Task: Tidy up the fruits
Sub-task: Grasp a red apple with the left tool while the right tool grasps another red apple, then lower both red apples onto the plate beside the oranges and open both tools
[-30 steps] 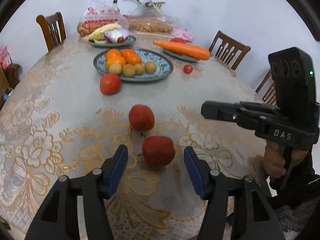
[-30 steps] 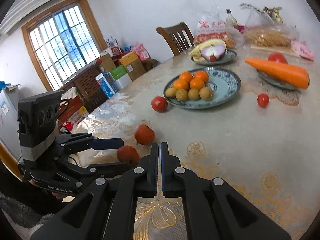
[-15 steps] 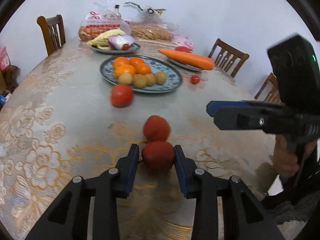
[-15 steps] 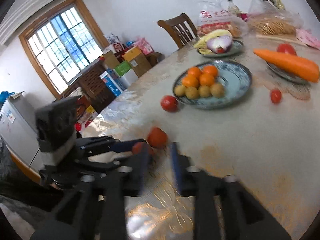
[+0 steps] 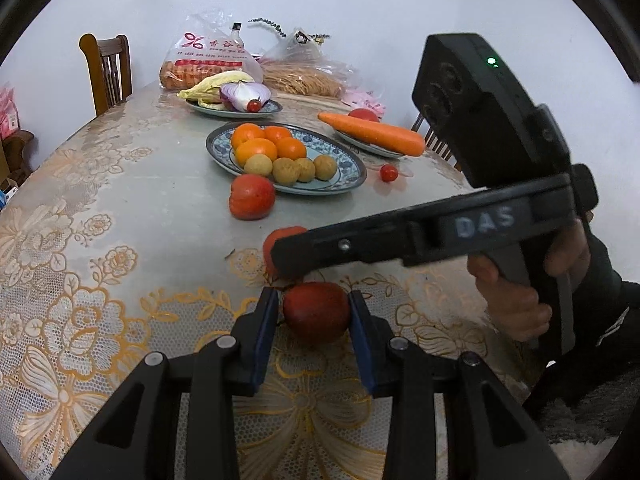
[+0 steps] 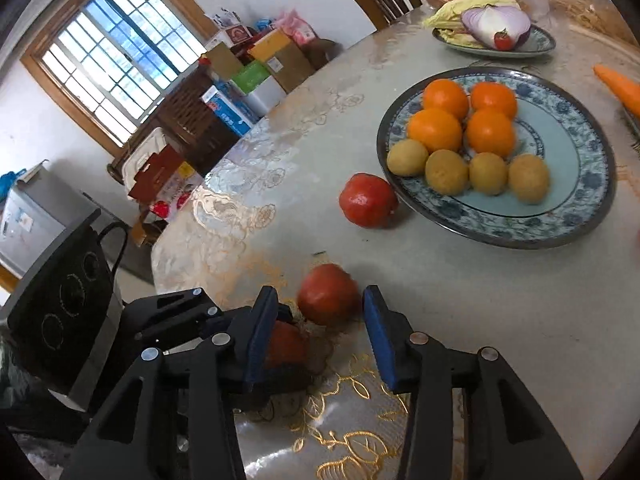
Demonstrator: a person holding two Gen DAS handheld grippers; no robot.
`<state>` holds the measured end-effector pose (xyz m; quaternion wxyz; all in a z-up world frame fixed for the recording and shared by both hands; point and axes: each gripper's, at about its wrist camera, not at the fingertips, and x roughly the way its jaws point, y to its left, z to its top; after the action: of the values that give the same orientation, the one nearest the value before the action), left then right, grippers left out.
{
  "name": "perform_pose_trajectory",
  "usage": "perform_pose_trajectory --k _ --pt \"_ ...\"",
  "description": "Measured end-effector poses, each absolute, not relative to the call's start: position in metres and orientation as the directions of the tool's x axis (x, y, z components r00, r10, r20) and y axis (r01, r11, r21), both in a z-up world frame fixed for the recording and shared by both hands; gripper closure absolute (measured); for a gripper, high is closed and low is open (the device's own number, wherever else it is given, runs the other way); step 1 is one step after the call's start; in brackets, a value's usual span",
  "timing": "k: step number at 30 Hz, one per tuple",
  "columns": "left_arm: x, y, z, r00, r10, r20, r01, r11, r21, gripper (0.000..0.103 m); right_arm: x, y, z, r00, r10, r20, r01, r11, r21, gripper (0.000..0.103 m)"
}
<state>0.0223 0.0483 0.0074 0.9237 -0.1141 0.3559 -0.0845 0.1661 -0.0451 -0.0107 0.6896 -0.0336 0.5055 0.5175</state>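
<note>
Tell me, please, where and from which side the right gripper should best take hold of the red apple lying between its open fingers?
Probably across its widest middle. The apple is round, lies on the table, and already sits between the right gripper, so come level from the near side, clear of the left gripper and its apple.

Illumination is soft and even in both views. Daylight enters through the window (image 6: 116, 60), which is overexposed. Glare appears on the glossy table (image 6: 224, 208) nearest that window. Shadows beneath the fruit are faint and diffuse. Fisheye distortion bends the edges, with black vignetting in every corner. Focus is sharp; slight blur affects the plate (image 6: 520, 236) rim.
</note>
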Motion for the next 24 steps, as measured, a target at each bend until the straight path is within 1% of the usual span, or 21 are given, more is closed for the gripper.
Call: perform_pose_trajectory --k 1,8,11,13,15,18,24 --pt "0.022 0.048 0.007 0.732 -0.238 -0.638 0.076 0.960 -0.271 0.066 0.168 -0.046 -0.012 -0.045 0.682 -0.730 -0.743 0.465 0.481 0.069" --pt "0.022 0.049 0.008 0.733 -0.249 -0.633 0.076 0.955 -0.287 0.066 0.173 -0.055 -0.014 -0.050 0.717 -0.695 -0.724 0.453 0.520 0.070" --pt "0.021 0.058 0.008 0.727 -0.284 -0.626 0.073 0.937 -0.340 0.067 0.176 -0.069 -0.005 -0.042 0.749 -0.662 -0.728 0.430 0.533 0.070" --pt "0.021 0.067 0.012 0.725 -0.291 -0.625 0.052 0.927 -0.371 0.067 0.178 -0.083 0.004 -0.004 0.758 -0.652 -0.737 0.439 0.514 0.070" --pt "0.021 0.076 0.023 0.742 -0.293 -0.603 0.042 0.918 -0.394 0.067 0.184 -0.100 0.009 0.030 0.763 -0.646 -0.727 0.460 0.510 0.070" --pt "0.025 0.083 0.044 0.779 -0.249 -0.575 0.040 0.936 -0.351 0.067 0.190 -0.121 0.015 0.083 0.770 -0.633 -0.709 0.492 0.505 0.070" --pt "0.069 0.096 0.071 0.790 -0.164 -0.591 0.020 0.970 -0.242 0.067 0.203 -0.141 0.031 0.161 0.787 -0.596 -0.681 0.526 0.510 0.070"
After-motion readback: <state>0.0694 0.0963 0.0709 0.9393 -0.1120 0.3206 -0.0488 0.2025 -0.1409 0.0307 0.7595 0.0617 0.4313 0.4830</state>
